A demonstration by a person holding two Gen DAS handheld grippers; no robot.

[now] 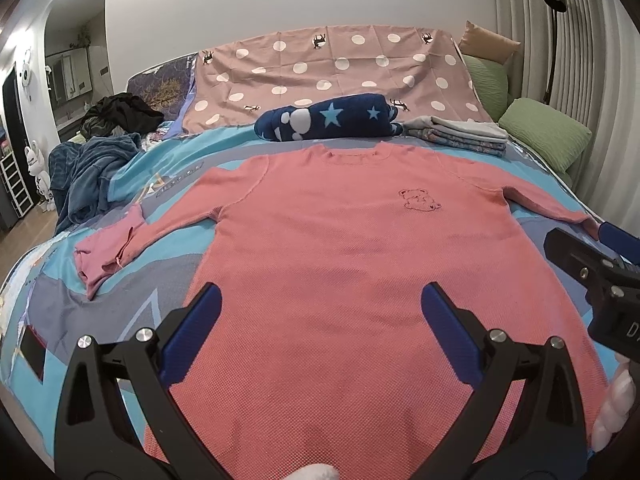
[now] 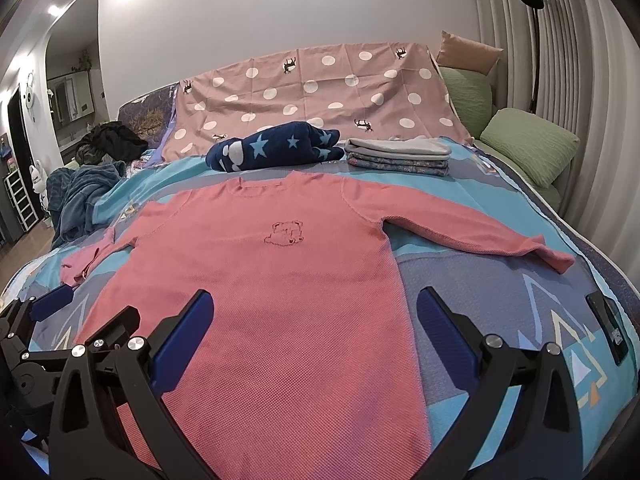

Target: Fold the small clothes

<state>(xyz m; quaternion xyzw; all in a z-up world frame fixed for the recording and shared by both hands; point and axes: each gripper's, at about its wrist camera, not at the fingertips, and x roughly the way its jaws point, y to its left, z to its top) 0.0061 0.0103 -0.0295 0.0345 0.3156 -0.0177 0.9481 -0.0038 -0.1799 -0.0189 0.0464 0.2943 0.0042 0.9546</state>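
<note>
Pink waffle-knit long-sleeved top (image 1: 360,248) flat on the bed, front up, both grippers wide open above its hem end.

Left gripper (image 1: 320,320) jaws spread well apart, nothing between the blue pads, top's lower body under them. Right gripper (image 2: 316,328) same: wide open, empty, over the top's lower right part. Top's neckline points to the far end, both sleeves spread sideways (small bear outline stitched on the chest). Bedcover is a blue-grey geometric print sheet (image 2: 500,320). Small crumpled pink garment (image 1: 108,248) lies at the cuff of one sleeve, maybe touching it; hard to tell. Beyond the neckline: rolled navy fleece with stars (image 1: 332,120), and just beside it a folded grey and floral stack (image 1: 460,132). Black phone-like slab (image 2: 610,328) sits on the sheet near the right edge.
</note>
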